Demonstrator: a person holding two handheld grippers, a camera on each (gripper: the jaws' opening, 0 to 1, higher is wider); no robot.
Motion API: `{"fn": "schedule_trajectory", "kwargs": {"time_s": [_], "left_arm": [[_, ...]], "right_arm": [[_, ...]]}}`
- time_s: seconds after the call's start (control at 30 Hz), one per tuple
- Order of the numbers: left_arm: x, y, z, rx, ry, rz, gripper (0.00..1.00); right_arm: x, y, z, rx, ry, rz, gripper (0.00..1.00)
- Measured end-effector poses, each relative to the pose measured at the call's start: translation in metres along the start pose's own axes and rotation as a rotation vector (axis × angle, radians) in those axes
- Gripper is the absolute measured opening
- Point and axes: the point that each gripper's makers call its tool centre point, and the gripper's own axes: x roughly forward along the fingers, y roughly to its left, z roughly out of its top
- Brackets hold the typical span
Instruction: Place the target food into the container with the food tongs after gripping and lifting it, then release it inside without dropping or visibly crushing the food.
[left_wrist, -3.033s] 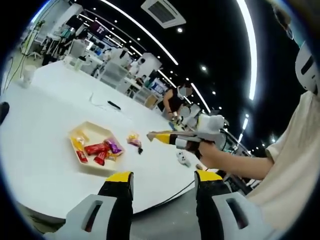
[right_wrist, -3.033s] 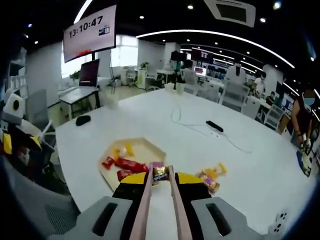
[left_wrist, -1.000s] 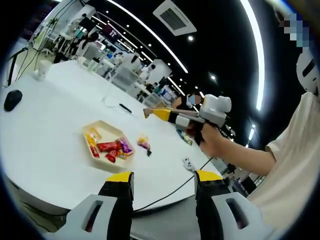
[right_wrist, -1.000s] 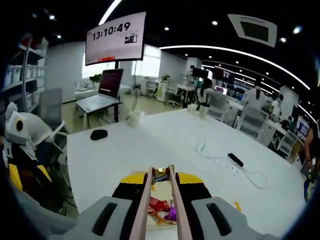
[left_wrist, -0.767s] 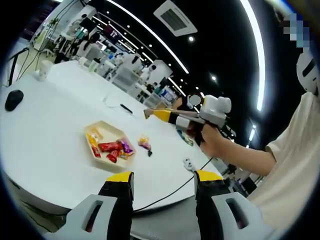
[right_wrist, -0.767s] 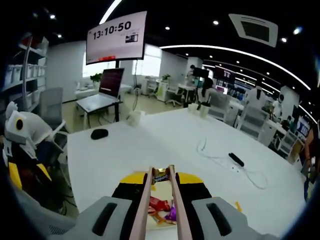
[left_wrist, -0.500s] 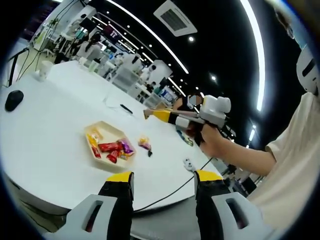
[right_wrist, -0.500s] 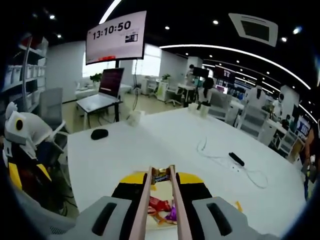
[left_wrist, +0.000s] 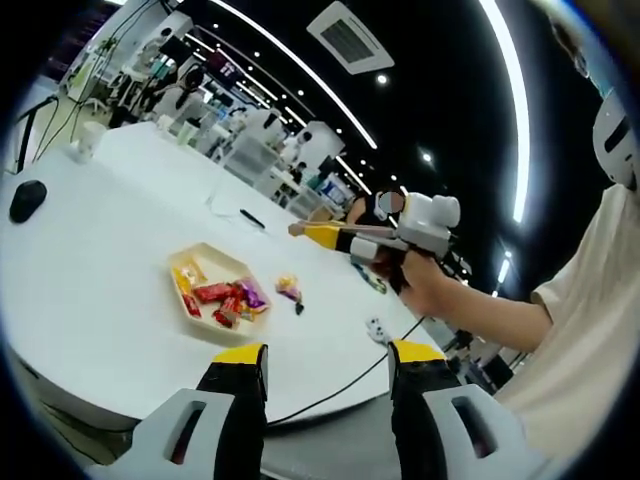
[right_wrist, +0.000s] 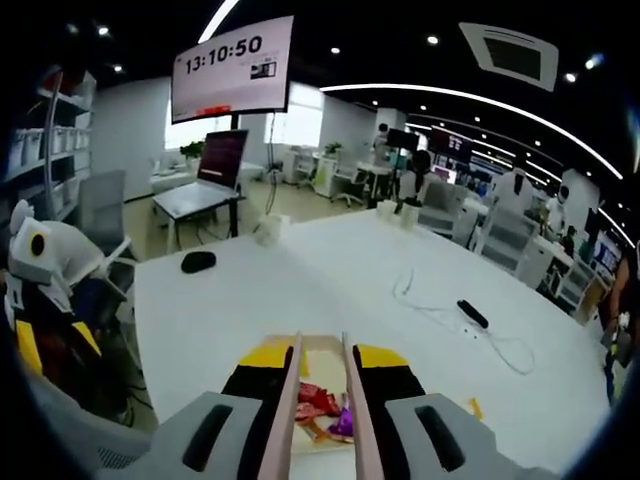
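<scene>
White table was seen in both views, with the beige tray lying on it at about 9 o'clock of the left gripper view's centre. In the right gripper view the tray was framed directly under the tongs, at 6 o'clock.

The right gripper was kept clamped on the tongs, held high above the table. The left gripper was held wide and empty, well back from the tray.

Change noted: half a second earlier a wrapped candy was pinched between the tong tips. That candy was gone from the tips, and the tong arms were spread a little wider. In the left gripper view the tongs were also seen with nothing at the tip.

Reading: the candy was released over the tray. Red and purple wrappers were seen piled in the tray below the tips; which one was the dropped piece could not be told. Landing inside is judged likely, since the tips were lined up over the tray, but the drop height was large, so a bounce-out could not be ruled out.

One stray candy was left on the table just beside the tray, at its 3 o'clock side.
</scene>
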Motion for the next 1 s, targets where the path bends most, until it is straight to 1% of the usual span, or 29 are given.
{"fn": "schedule_trajectory", "kwargs": {"time_s": [0.13,0.2,0.27,0.33,0.4,0.47,0.53,0.6,0.77,0.8,0.9,0.93,1.0], "left_arm": [[0.0,0.0,-0.001,0.002,0.003,0.0,0.47],[-0.001,0.0,-0.001,0.001,0.002,0.0,0.47],[-0.001,0.0,-0.001,0.002,0.004,-0.001,0.47],[-0.001,0.0,-0.001,0.004,0.006,-0.002,0.47],[-0.001,0.001,-0.001,0.005,0.007,-0.003,0.47],[-0.001,0.0,-0.001,0.007,0.006,-0.004,0.47],[0.0,0.0,0.0,0.009,0.007,-0.006,0.47],[0.0,-0.001,0.0,0.011,0.008,-0.008,0.47],[0.001,-0.001,-0.001,0.013,0.011,-0.009,0.47],[0.003,-0.006,-0.002,0.023,0.025,-0.019,0.47],[0.004,-0.008,-0.003,0.026,0.033,-0.023,0.47],[0.004,-0.008,-0.004,0.029,0.036,-0.023,0.47],[0.004,-0.009,-0.004,0.031,0.039,-0.024,0.47]], "right_arm": [[-0.006,-0.011,-0.001,0.048,-0.009,-0.035,0.25],[-0.014,-0.027,-0.005,0.083,-0.011,-0.077,0.25],[-0.018,-0.035,-0.008,0.11,-0.01,-0.099,0.25],[-0.025,-0.047,-0.014,0.138,-0.011,-0.132,0.26],[-0.035,-0.063,-0.024,0.179,-0.001,-0.178,0.26],[-0.043,-0.071,-0.031,0.205,0.002,-0.201,0.26],[-0.052,-0.079,-0.034,0.238,-0.016,-0.214,0.26],[-0.059,-0.083,-0.035,0.262,-0.034,-0.225,0.27],[-0.064,-0.088,-0.037,0.269,-0.036,-0.235,0.27],[-0.086,-0.109,-0.057,0.331,-0.031,-0.307,0.27],[-0.099,-0.119,-0.069,0.37,-0.028,-0.339,0.27],[-0.106,-0.125,-0.074,0.394,-0.033,-0.363,0.27],[-0.11,-0.129,-0.078,0.413,-0.037,-0.375,0.27]]}}
